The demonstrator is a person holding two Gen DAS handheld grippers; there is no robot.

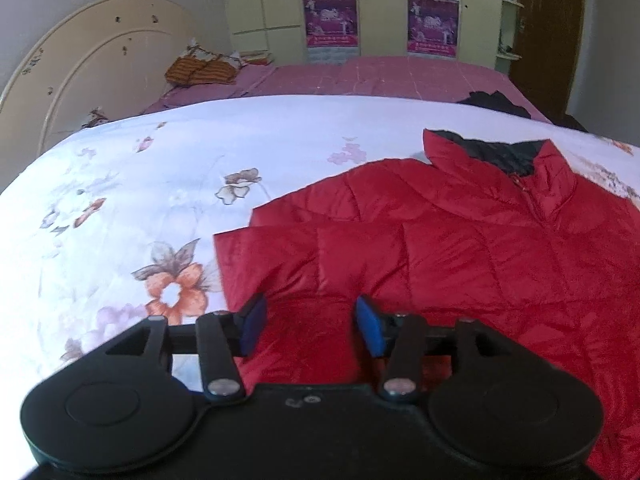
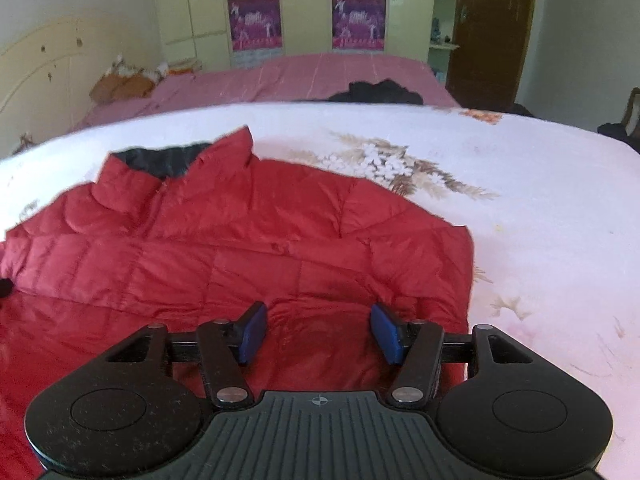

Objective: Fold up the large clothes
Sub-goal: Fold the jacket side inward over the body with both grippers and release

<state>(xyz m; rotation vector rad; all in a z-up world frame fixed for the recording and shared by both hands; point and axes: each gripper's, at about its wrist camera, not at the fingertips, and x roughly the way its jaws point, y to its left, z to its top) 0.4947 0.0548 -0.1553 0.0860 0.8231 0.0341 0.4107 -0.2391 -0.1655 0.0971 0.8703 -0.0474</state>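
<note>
Red quilted jacket (image 2: 240,248) lies flat on our floral bedspread (image 2: 540,208), collar at twelve o'clock, hem at six. Both our left gripper (image 1: 310,326) and right gripper (image 2: 320,330) hang over it with jaws parted, gripping nothing.

Bedroom: floral white bedspread (image 1: 248,136) over pink sheet (image 1: 380,76), cream arched headboard (image 1: 92,64) left, pale-yellow wardrobe (image 2: 200,12) with purple posters (image 2: 254,20), brown door (image 2: 492,32) right.

The red jacket (image 1: 460,248) runs off the frame's right edge; its lower hem seems hidden behind the gripper body.
</note>
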